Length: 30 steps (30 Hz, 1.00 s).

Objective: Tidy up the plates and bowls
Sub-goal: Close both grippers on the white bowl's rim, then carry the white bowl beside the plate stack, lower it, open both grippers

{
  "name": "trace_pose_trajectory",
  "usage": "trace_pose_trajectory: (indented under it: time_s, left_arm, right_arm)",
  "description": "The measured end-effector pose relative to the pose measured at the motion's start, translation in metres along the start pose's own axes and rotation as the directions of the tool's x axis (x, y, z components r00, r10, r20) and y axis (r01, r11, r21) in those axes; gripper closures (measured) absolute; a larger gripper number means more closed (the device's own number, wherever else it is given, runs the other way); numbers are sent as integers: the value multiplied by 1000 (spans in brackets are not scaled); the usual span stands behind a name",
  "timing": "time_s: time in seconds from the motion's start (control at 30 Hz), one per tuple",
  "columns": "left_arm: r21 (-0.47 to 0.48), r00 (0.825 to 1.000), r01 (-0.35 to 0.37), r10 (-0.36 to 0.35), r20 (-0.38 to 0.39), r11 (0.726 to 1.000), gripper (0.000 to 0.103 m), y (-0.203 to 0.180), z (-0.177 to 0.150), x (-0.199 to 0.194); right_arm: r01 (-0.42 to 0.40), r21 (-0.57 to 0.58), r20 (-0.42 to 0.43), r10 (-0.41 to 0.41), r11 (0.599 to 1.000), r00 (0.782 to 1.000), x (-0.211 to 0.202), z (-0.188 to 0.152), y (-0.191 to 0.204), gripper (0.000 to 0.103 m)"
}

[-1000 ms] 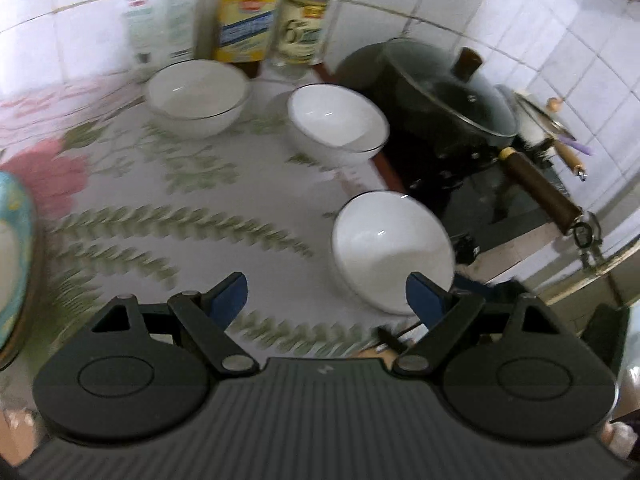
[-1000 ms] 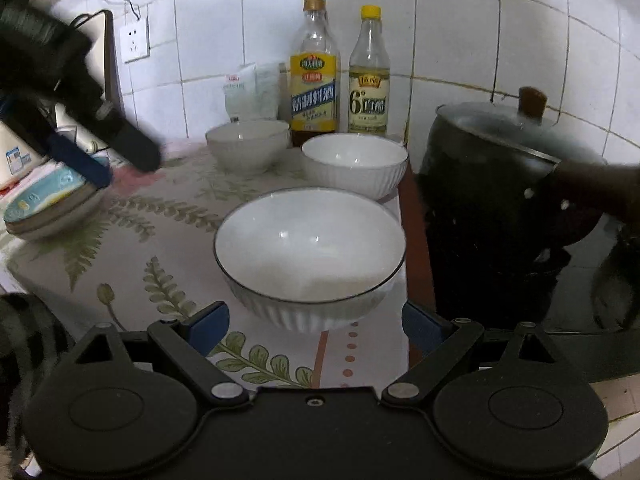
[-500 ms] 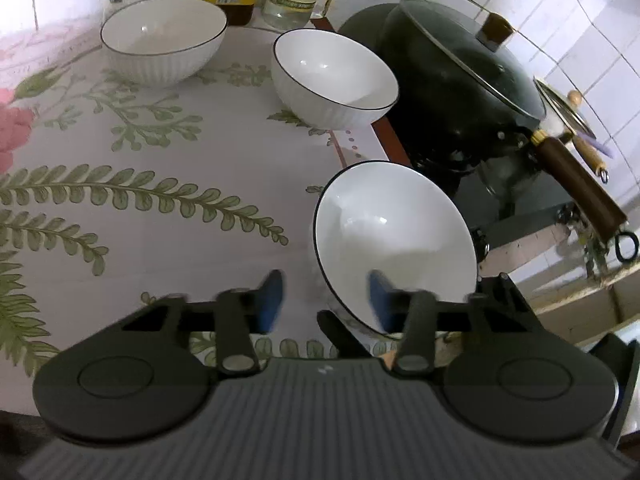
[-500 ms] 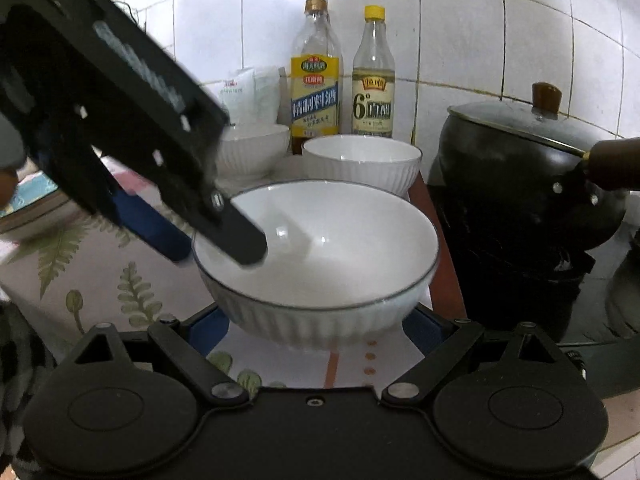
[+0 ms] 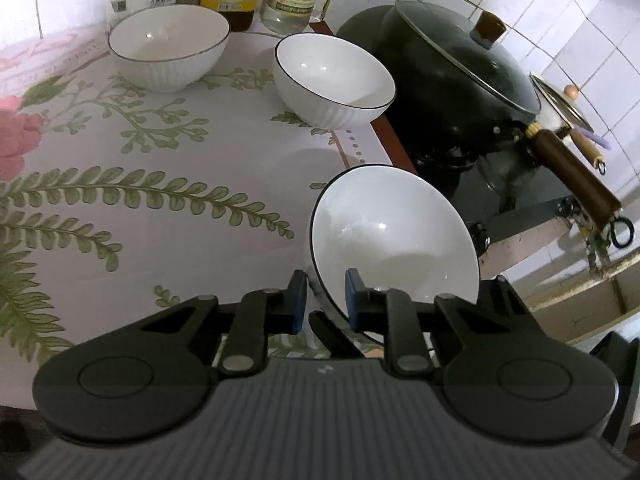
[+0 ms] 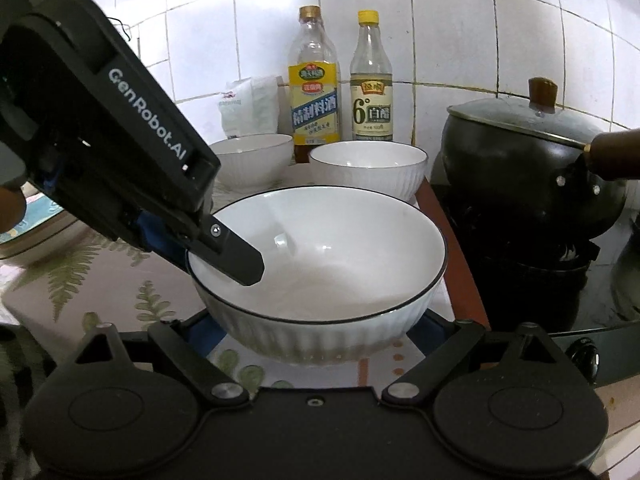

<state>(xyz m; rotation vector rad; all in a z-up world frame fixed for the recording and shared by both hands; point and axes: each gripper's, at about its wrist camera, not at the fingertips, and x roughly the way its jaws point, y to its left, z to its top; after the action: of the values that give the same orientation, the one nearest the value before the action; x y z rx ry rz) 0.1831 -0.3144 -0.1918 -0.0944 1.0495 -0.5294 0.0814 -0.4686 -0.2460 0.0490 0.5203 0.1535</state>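
Since the earlier frame, my left hand-held gripper (image 5: 325, 300) has come down onto the nearest bowl (image 5: 394, 240), and its jaws have just been closing from wide to narrow with the bowl's near rim between them. One blue pad sits outside the wall, the other inside; in the right wrist view the inner finger reaches over the rim into the bowl. I judge this to be a grip on the rim, and the bowl is ready to lift toward a stack.

My right hand-held gripper (image 6: 316, 330) stands wide. Its fingers flank the base of the same bowl (image 6: 320, 264) on both sides; whether the pads touch the wall I cannot tell.

The bowl sits at the right edge of the counter (image 5: 168, 200), just beside the stove. Two more white bowls stand near the back edge: one (image 5: 168, 46) toward the back left, one (image 5: 334, 80) toward the back right. A stack of plates (image 6: 38, 226) shows at the left side of the counter.

The counter carries a cloth printed with ferns and flowers. Two bottles (image 6: 314, 84) and a bag (image 6: 250, 106) stand against the white tiled wall. A black lidded pot (image 5: 460, 76) with a brown handle occupies the stove.
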Motion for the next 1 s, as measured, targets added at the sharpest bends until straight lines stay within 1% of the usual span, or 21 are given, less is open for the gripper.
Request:
trace_pose_trajectory:
  time_s: [0.2,0.6,0.7,0.8,1.0]
  left_arm:
    - [18,999,-40,40,18,999,84,2,-6,-24]
    - [38,992,-94,90,91,995,84,21,-10,-78]
    - [3,989,-105,104,109,994,84,34,-10,-91]
    - [-48,984,-130,135,120,990,84,51,-11,-99]
    - [-113,976,-157,172,134,981,84,84,-13,-102]
  right_arm:
    - [-40,18,-30,41,999,999,-7,13,13,7]
    - [-72,-71,20,74,995,997,-22,39,58,7]
    - [-96,-96,30,99,991,995,-21,46,71,7]
    - [-135,-116,23,139,984,990,-15,53,83,7]
    - [-196,-164,13,200,967,980,6,57,109,7]
